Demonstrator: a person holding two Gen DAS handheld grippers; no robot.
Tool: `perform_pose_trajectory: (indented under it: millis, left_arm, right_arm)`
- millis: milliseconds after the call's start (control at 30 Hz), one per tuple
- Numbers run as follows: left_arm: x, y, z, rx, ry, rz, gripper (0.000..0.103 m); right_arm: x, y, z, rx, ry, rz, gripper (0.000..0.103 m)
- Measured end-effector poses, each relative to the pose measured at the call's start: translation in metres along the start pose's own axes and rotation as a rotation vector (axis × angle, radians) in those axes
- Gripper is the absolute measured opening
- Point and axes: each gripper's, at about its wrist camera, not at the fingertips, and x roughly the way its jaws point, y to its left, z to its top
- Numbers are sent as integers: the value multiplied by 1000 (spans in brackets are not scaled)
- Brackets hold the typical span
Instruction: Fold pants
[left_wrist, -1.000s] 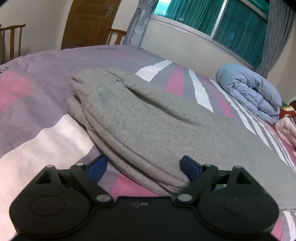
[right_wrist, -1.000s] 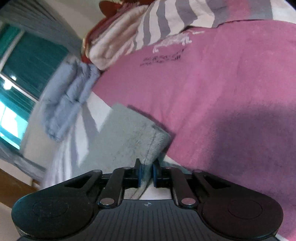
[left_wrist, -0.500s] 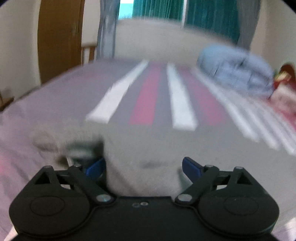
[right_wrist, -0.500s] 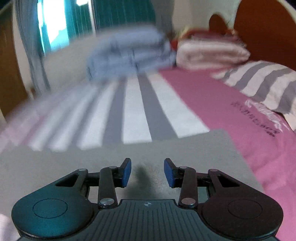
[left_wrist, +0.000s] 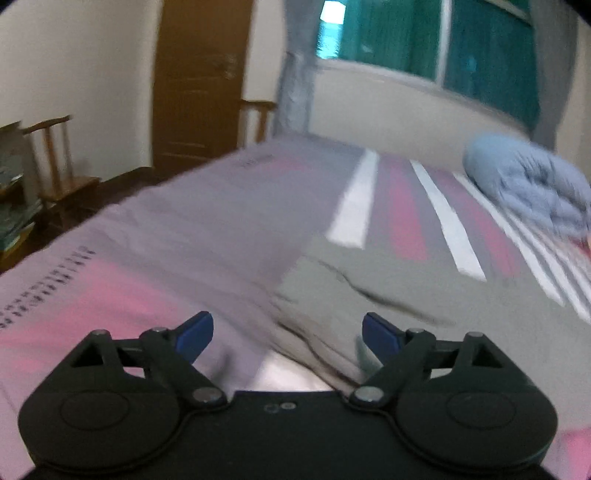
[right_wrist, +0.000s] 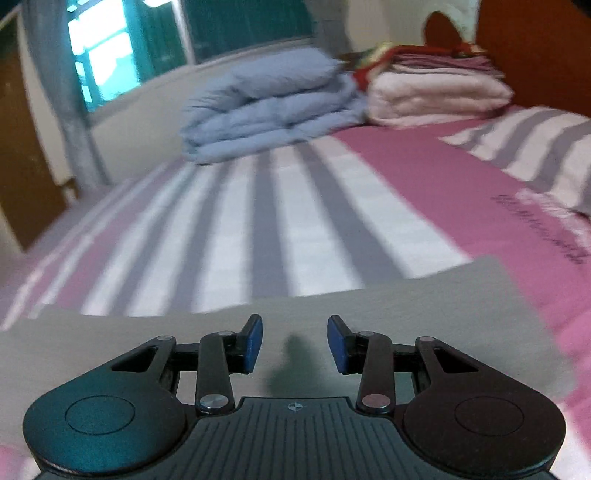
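The grey pants lie folded flat on the striped bedsheet. In the left wrist view their layered left edge runs down between my fingers. My left gripper hovers over that edge, wide open, with nothing pinched. In the right wrist view the pants stretch as a flat grey band across the lower frame. My right gripper hangs just above the cloth and casts a shadow on it. Its blue pads stand apart, open, gripping nothing.
A folded blue duvet and a stack of pink towels sit at the bed's far side by the headboard. A striped pillow lies at right. A wooden door and a chair stand beyond the bed.
My right gripper let go of the pants' corner, opened, rolled level and swung over the flat cloth. My left gripper rose and swung its view leftward, still open.
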Motion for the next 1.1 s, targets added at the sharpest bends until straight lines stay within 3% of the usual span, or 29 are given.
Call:
perform_pose_trajectory:
  millis: [133, 267, 400, 533, 633, 733, 867, 967, 1100]
  left_arm:
    - [13, -18, 29, 16, -27, -71, 81]
    - [58, -64, 42, 93, 37, -168, 75]
    - [111, -90, 27, 189, 115, -134, 79]
    - [141, -81, 16, 223, 93, -57, 89]
    - [152, -60, 12, 98, 130, -88, 94]
    - [147, -57, 16, 67, 117, -97, 93]
    - [88, -45, 8, 20, -7, -99, 95]
    - [41, -43, -15, -14, -61, -133, 97]
    - [9, -55, -57, -56, -16, -132, 97]
  right_arm:
    - [25, 71, 2, -63, 35, 136, 39]
    - [73, 160, -3, -123, 97, 274, 39]
    - [121, 241, -20, -203, 171, 369, 39]
    - [172, 291, -34, -278, 216, 378, 39]
    - [198, 304, -32, -323, 200, 275, 39]
    - [203, 302, -14, -267, 243, 275, 39]
    - [134, 252, -5, -161, 95, 334, 39]
    - [58, 158, -15, -12, -20, 299, 39]
    - [-33, 4, -36, 255, -85, 95, 39]
